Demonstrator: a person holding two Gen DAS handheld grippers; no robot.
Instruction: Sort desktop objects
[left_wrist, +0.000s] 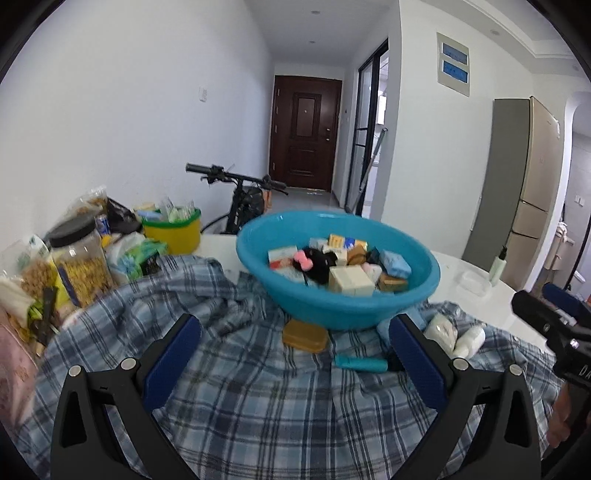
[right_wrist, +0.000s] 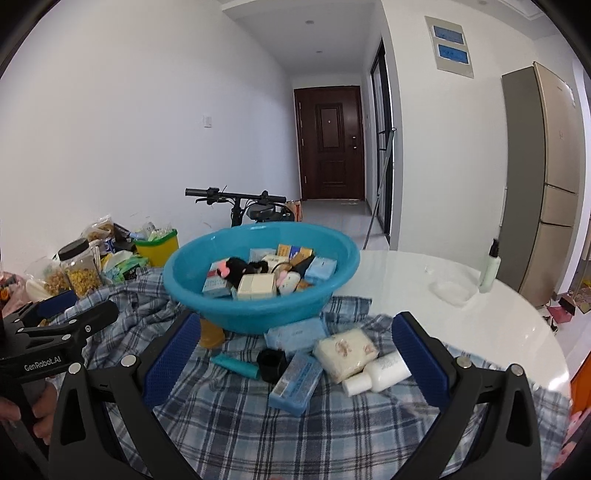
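Note:
A blue plastic basin (left_wrist: 406, 302) (right_wrist: 192, 291) holding several small boxes and a black plush toy stands on a plaid cloth (left_wrist: 258, 406) (right_wrist: 240, 413). In front of it lie an orange box (left_wrist: 304, 336), a teal tube (left_wrist: 360, 363) (right_wrist: 236, 365), a black cup (right_wrist: 272, 363), a blue box (right_wrist: 295, 382), a white packet (right_wrist: 345, 352) and a white bottle (right_wrist: 380, 373). My left gripper (left_wrist: 295, 354) is open and empty above the cloth. My right gripper (right_wrist: 291, 347) is open and empty over the loose items.
Jars and snack bags (left_wrist: 79, 258) and a yellow bin (left_wrist: 173, 230) crowd the table's left. A spray bottle (right_wrist: 489, 267) and a clear lid (right_wrist: 452, 291) stand on the white round table (right_wrist: 480, 332) at right. A scooter (right_wrist: 240, 206) stands behind.

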